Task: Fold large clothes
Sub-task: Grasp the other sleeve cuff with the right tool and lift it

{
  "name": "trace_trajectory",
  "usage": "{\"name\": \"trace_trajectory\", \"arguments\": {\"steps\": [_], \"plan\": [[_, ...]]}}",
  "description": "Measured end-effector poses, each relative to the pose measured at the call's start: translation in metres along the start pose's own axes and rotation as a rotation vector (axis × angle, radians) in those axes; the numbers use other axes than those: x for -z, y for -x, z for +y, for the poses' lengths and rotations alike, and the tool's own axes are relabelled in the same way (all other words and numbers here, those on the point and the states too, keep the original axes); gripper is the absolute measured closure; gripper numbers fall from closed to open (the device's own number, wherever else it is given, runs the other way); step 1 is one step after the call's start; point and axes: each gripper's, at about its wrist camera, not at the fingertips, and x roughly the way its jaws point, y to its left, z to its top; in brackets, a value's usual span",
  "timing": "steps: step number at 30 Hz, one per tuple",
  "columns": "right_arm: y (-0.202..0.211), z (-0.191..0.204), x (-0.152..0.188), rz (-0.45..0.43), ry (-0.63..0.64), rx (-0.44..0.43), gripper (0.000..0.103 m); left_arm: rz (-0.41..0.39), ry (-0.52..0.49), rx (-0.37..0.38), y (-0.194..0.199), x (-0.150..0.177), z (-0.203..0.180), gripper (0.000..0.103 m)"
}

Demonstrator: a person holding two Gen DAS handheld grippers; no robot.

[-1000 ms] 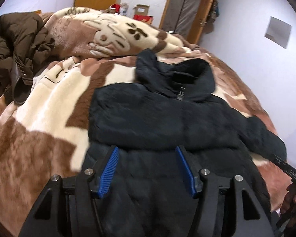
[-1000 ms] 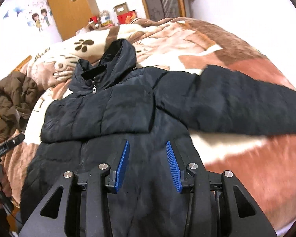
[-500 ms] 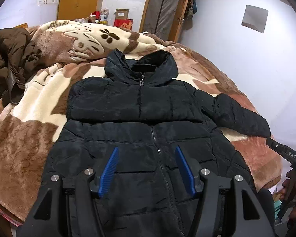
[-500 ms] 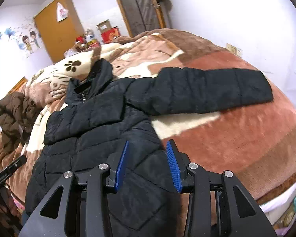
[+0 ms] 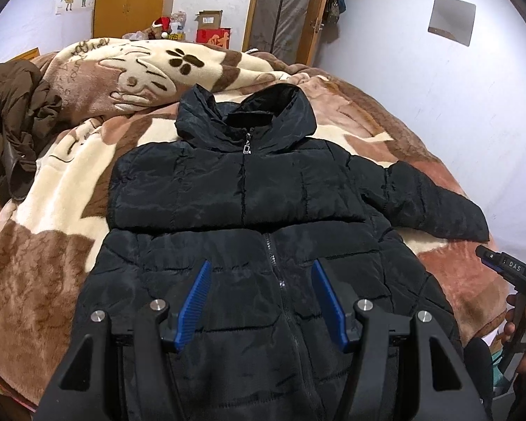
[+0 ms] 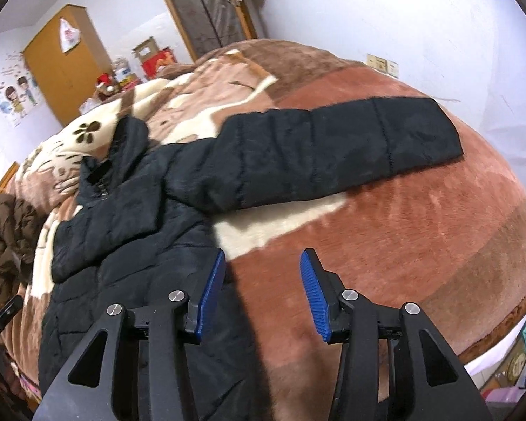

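Observation:
A black hooded puffer jacket (image 5: 249,210) lies front up and zipped on the bed, hood at the far end. Its left sleeve is folded across the chest. Its right sleeve (image 6: 333,151) stretches out flat to the right over the blanket. My left gripper (image 5: 261,301) is open and empty, above the jacket's lower front. My right gripper (image 6: 263,287) is open and empty, above the blanket just right of the jacket's hem, with the sleeve beyond it. The right gripper's tip also shows at the right edge of the left wrist view (image 5: 505,265).
A brown and cream plush blanket (image 5: 52,217) covers the bed. A brown jacket (image 5: 7,122) is heaped at the far left. Boxes (image 5: 212,29), a wooden wardrobe (image 5: 129,0) and a door (image 5: 284,14) stand behind the bed. The bed's right edge (image 6: 508,329) drops to clutter on the floor.
Both grippers have pulled back and risen from the jacket. The right gripper has swung right, from over the jacket's hem to over the blanket, and its jaws have opened wider.

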Motion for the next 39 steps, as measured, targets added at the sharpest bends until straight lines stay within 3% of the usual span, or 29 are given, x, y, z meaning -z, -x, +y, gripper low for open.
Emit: {"name": "trace_trajectory", "arguments": {"steps": [10,17,27,33,39], "plan": [[-0.065,-0.076,-0.039,0.037,-0.166,0.060,0.055,0.040,-0.038,-0.010,-0.053,-0.026,-0.014,0.041],[-0.106,-0.125,-0.060,0.032,-0.322,0.021,0.054,0.085,-0.025,-0.022,-0.085,-0.026,-0.015,0.041],[-0.113,-0.145,-0.078,-0.053,-0.458,0.009,0.054,0.138,0.010,-0.038,-0.105,-0.016,-0.005,0.041],[-0.092,-0.157,-0.056,-0.140,-0.600,0.008,0.054,0.127,0.029,-0.035,-0.097,-0.014,0.002,0.041],[-0.110,-0.178,-0.075,-0.133,-0.688,-0.053,0.054,0.133,0.036,-0.044,-0.095,-0.012,0.006,0.041]]}}
